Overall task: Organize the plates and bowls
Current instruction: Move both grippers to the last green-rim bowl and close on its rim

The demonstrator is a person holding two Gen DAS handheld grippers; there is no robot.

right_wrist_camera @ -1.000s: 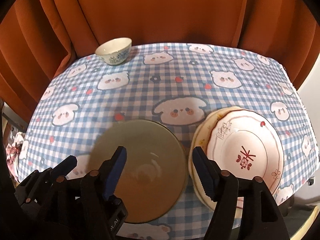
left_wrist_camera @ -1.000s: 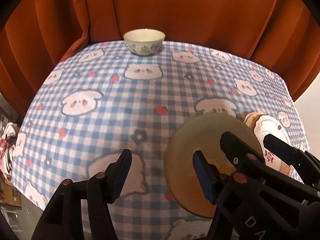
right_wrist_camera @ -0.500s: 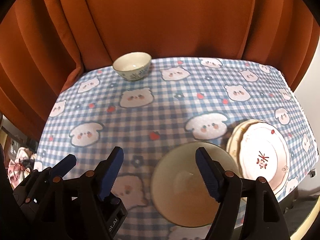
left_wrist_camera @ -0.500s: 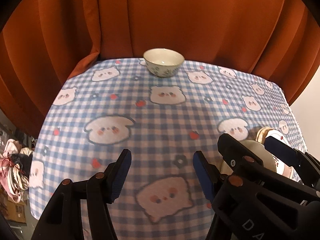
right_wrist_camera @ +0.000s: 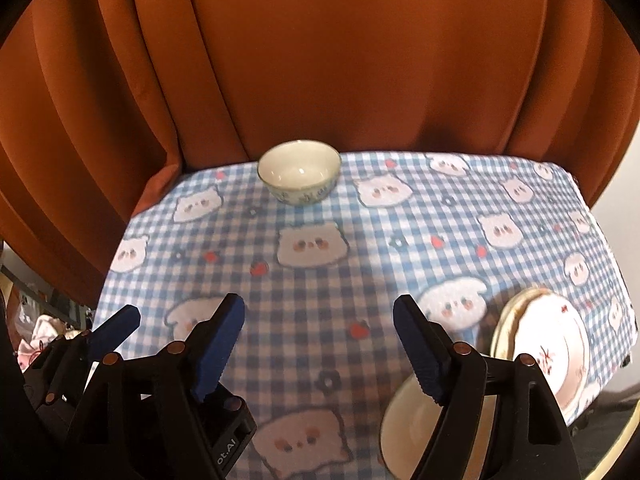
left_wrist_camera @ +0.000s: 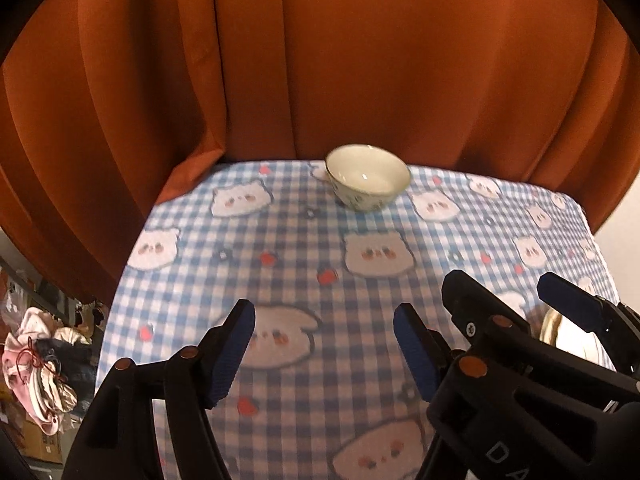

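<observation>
**Both grippers spread, nothing held; bowl far ahead**

The left gripper (left_wrist_camera: 324, 344) and right gripper (right_wrist_camera: 318, 346) are seen spread wide, jaws just opened further, only blue-checked bear-print tablecloth (right_wrist_camera: 320, 288) between them. The small white ceramic bowl with blue floral pattern (right_wrist_camera: 299, 171) sits well ahead of both, at the far table edge against the rust-orange curtain (right_wrist_camera: 320, 60). The pale green plate (right_wrist_camera: 412, 432) is largely hidden behind the right finger. The stacked white floral plates (right_wrist_camera: 548, 352) lie right of it, cut off low; blurred.
</observation>
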